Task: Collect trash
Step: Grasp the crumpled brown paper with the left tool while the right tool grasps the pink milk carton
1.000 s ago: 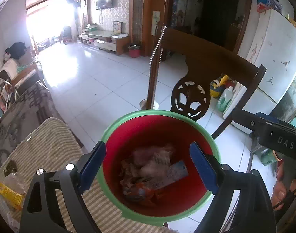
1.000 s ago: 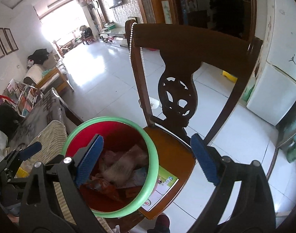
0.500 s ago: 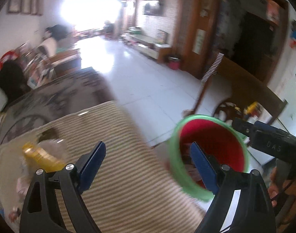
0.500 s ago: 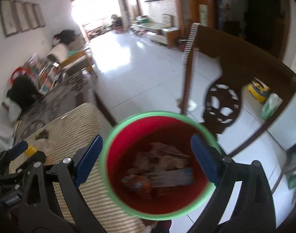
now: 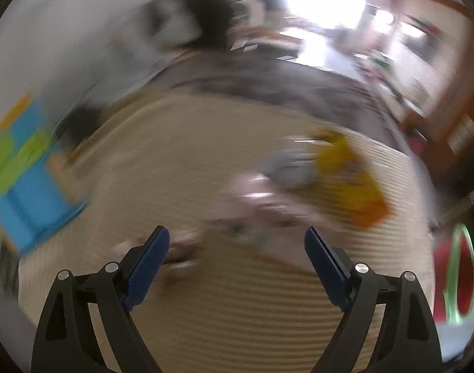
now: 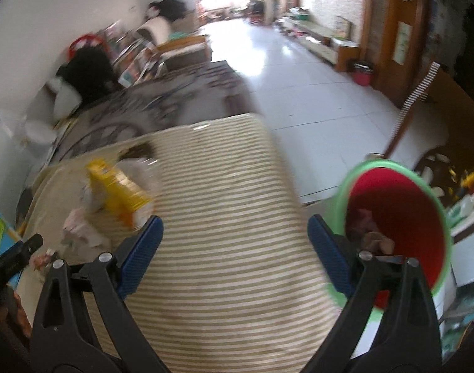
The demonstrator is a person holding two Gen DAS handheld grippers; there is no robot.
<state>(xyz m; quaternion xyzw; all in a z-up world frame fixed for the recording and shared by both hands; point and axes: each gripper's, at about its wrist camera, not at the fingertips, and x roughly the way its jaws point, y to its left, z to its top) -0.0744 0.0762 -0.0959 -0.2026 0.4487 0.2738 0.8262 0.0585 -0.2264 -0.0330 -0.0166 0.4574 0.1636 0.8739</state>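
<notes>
Left gripper (image 5: 237, 248) is hanging released over the striped mat (image 6: 224, 217), nothing btwn its jaws (view badly blurred). Right gripper (image 6: 235, 239) is also gaping wide, empty. Yellow wrapper (image 6: 118, 189) and crumpled scraps (image 6: 81, 223) are lying nr the mat's far-left corner. Red bin (image 6: 401, 217) w/ green rim is sitting off the mat's right edge, trash inside.

A beige striped woven mat (image 6: 224, 217) covers the table; a white tiled floor (image 6: 299, 87) stretches beyond.
</notes>
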